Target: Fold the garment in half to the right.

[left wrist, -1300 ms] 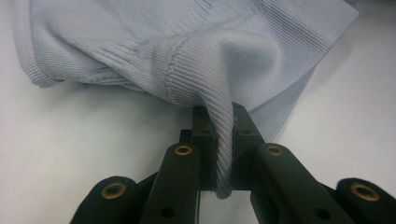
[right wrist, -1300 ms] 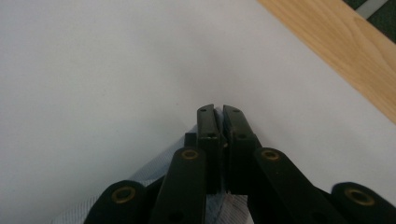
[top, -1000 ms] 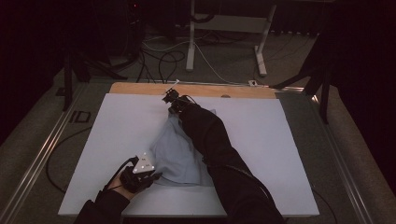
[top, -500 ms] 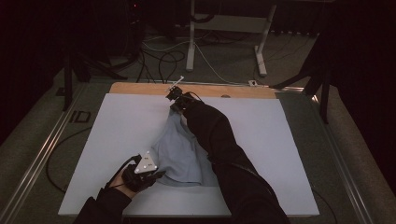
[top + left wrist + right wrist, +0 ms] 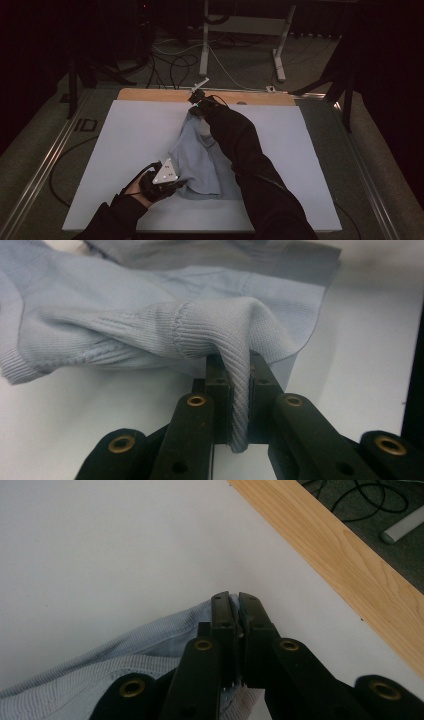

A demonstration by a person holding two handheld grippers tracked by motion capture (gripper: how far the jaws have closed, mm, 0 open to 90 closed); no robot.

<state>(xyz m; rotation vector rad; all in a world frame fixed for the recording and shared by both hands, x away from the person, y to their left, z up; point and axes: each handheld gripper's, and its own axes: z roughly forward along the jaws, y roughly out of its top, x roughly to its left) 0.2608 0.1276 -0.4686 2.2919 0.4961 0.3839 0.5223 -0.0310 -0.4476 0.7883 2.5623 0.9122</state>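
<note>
A pale blue knit garment (image 5: 200,160) lies on the white desk (image 5: 125,135), stretched from the near-centre area toward the far edge. It lies rumpled rather than flat, narrowing toward its far end.

The left gripper (image 5: 172,187) sits at the garment's near left corner, low on the desk, held by a gloved hand (image 5: 150,187). In the left gripper view, the left gripper (image 5: 240,390) has its fingers (image 5: 218,390) clamped on a ribbed band of the garment (image 5: 150,325); the band passes between them and hangs out below.

The right gripper (image 5: 196,100) is at the garment's far end, close to the bare wooden strip (image 5: 150,95) along the far side of the desk. The dark-sleeved right arm (image 5: 240,150) reaches across the garment. In the right gripper view, the right gripper (image 5: 235,605) has its fingers (image 5: 222,615) pressed together on a thin edge of the garment (image 5: 125,655), with fabric trailing back to the lower left. The desk (image 5: 100,540) surface beyond is white, and the wooden strip (image 5: 340,555) runs diagonally at the right.

Cables (image 5: 170,65) and metal frame legs (image 5: 205,40) stand on the floor beyond the desk.
</note>
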